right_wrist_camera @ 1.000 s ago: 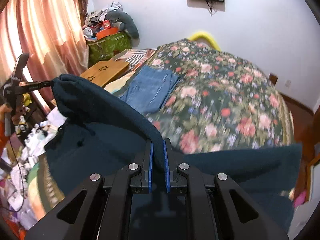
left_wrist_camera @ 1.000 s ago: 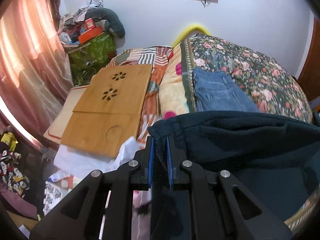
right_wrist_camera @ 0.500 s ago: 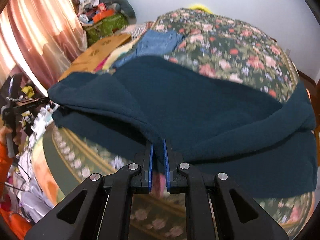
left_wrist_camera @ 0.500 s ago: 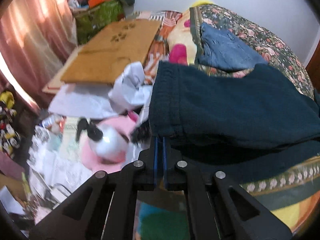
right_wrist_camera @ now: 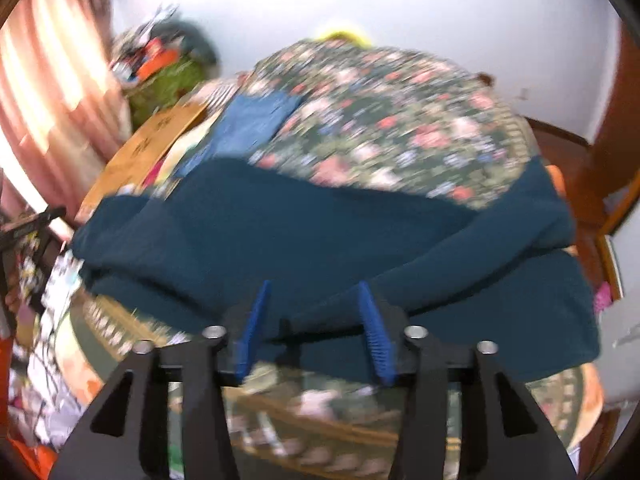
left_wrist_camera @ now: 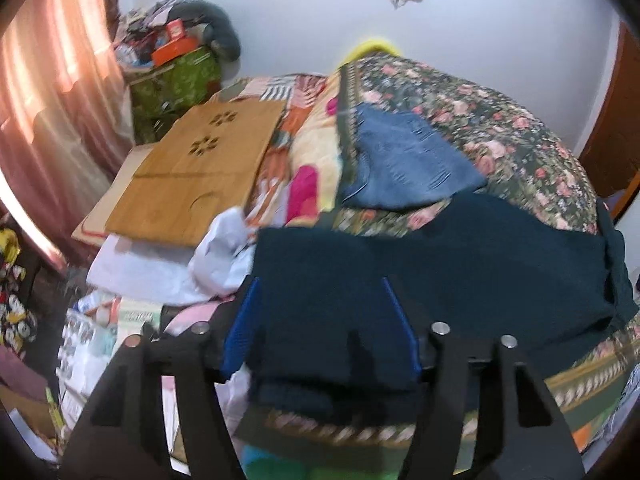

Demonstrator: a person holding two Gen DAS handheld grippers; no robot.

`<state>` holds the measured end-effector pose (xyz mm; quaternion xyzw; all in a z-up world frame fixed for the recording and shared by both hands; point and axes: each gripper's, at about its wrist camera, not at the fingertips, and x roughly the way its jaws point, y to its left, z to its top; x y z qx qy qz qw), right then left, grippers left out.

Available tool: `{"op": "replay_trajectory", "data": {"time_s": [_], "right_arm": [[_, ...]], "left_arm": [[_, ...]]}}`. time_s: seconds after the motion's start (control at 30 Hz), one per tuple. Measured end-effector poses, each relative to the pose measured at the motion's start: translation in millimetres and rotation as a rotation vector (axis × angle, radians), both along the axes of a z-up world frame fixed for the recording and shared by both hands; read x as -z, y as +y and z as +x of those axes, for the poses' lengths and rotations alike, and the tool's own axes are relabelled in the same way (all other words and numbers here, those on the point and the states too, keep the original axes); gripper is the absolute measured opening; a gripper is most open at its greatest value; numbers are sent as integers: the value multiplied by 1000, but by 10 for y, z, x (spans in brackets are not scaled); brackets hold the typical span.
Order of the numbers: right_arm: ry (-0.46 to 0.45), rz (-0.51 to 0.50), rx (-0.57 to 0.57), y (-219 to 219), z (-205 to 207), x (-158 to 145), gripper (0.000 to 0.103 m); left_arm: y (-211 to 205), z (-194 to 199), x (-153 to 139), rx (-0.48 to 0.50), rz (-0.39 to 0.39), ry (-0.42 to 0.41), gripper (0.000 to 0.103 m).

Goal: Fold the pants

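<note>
The dark teal pants (left_wrist_camera: 460,264) lie folded over on the near edge of the floral bedspread (left_wrist_camera: 500,128). My left gripper (left_wrist_camera: 320,284) is open, its blue pads (left_wrist_camera: 240,332) spread just above the pants' left end. In the right wrist view the pants (right_wrist_camera: 320,232) stretch across the bed's front edge, one layer lying over the other. My right gripper (right_wrist_camera: 314,286) is open and empty just in front of the fold. The right view is blurred.
Folded blue jeans (left_wrist_camera: 404,164) lie on the bed behind the pants. A wooden lap tray (left_wrist_camera: 200,168) sits to the left, with white papers (left_wrist_camera: 160,272) and clutter on the floor. Pink curtains (left_wrist_camera: 52,112) hang at the left. A wooden door (right_wrist_camera: 616,128) stands at the right.
Both grippers lowered the pants' held edge onto the bed, then opened and let go. Both have drawn back a little and tilted up.
</note>
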<state>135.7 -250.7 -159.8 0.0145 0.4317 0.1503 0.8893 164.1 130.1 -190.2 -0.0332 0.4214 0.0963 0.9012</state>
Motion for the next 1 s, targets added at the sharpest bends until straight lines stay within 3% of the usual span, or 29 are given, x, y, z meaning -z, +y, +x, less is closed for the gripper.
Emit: {"op": "replay_trajectory", "data": {"time_s": [0.1,0.2,0.37,0.5,0.73,0.9,1.0], "right_arm": [[-26,-12,87,-318,162,-98,52],[-29,-36,168,-645,409,-98,52],[6,-37,295,-1145,925,71,53],[43,-65,390,-1456,1371,264,52],[145,-12,442,-1687,2037,702,52],[205,-26,447,-1727,2165,1022,52],[183,-84,424,-1684,2112,1022,40]], "left_arm": [[-201,245,-28,45,-5,3,71],[-429,506,-12,88,-18,12,72],[-748,922,61,145,-44,42,74],[-992,1241,174,177,-6,61,76],[-1246,1476,456,227,3,115,81],[-1322,1479,635,240,9,177,81],[-1353,1468,652,249,6,196,81]]}}
